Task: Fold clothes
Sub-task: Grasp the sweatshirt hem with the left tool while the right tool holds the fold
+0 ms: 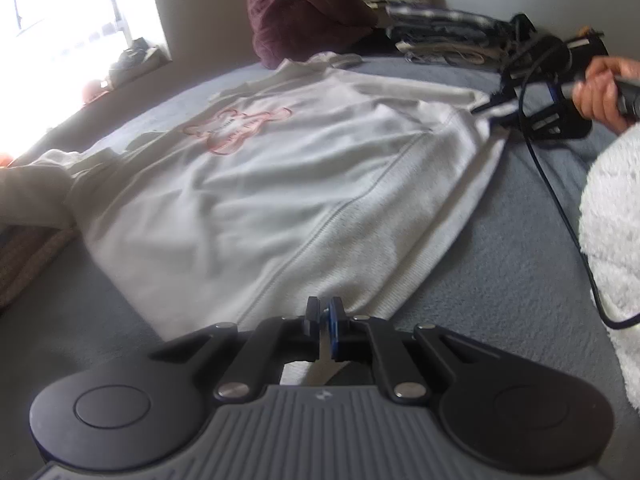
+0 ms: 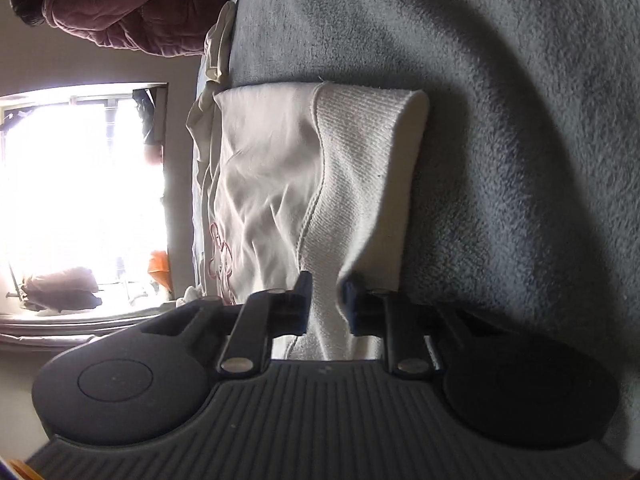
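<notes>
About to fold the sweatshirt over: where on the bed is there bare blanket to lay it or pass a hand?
Bare grey blanket lies between the white sweatshirt hem and the fluffy white sleeve, crossed only by a black cable. Crowded: the far edge, with stacked folded clothes and a maroon jacket.

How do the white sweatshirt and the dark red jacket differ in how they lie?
The white sweatshirt is spread flat across the grey blanket; the dark red jacket sits bunched in a heap at the far edge. The sweatshirt bears a pink print on its chest; the jacket looks plain and quilted. Each hand-held gripper pinches the sweatshirt's ribbed hem; nothing touches the jacket.
</notes>
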### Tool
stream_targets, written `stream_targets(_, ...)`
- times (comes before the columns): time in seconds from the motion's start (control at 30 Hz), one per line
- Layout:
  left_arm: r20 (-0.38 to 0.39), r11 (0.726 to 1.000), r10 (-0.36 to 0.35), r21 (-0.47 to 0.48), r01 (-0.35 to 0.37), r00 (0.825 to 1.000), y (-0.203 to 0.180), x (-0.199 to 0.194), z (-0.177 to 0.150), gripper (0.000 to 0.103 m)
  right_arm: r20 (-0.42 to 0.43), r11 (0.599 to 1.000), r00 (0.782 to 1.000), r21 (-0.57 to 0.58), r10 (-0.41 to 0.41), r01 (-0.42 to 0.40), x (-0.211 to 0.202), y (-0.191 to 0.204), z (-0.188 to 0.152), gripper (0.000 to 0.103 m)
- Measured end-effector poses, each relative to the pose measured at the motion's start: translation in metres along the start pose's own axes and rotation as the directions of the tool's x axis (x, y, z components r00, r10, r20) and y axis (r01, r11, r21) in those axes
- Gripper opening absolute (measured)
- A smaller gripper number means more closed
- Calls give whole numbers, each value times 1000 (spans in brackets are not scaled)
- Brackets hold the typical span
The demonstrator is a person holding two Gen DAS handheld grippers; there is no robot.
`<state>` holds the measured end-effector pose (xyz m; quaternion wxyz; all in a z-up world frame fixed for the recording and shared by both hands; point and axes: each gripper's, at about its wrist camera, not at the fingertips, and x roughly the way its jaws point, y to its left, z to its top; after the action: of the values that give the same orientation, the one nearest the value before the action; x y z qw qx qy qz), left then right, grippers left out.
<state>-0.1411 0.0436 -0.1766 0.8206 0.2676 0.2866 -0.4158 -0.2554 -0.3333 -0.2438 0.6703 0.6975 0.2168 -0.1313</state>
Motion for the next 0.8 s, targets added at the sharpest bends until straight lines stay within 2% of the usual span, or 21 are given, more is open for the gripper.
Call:
stream_targets(0.07,-3,1000,-7,24,7,1000,-6,2,0,16,-4,999,999,6,44,-44,-1,1,-1,7)
stream_targets(0.13,-4,999,-1,48,1,1000,-11,4,0,20,-1,998,998,-11,67,-67,-1,5,-1,7)
stream_targets(0.23,-5,997,16,75,-16,1000,-14,6,-2,22,-7,999,999,-4,46,-46,3,4,-1,8)
stream_targets(0.47,1,994,30,102,-30,1000,-11,8,-3,36,-7,998,999,50,35,-34,8,-3,0,11)
stream_targets(0.53,1,993,21,115,-21,1000,-11,9,-3,32,-20,998,999,54,38,-37,12,-4,-1,11)
stream_targets(0.6,0,994,5,111,-5,1000,-10,10,-3,20,-7,999,999,13,48,-48,11,2,-1,7)
stream_targets(0.63,-1,995,-2,101,2,1000,-9,10,-2,11,8,998,998,-14,55,-55,8,6,-1,5)
stream_targets(0.67,-2,996,-10,90,10,1000,-8,10,-2,8,22,997,998,-41,62,-61,5,10,-1,2)
stream_targets(0.8,13,1000,-14,10,14,1000,1,3,2,3,66,995,997,-98,35,-28,-4,18,-1,1)
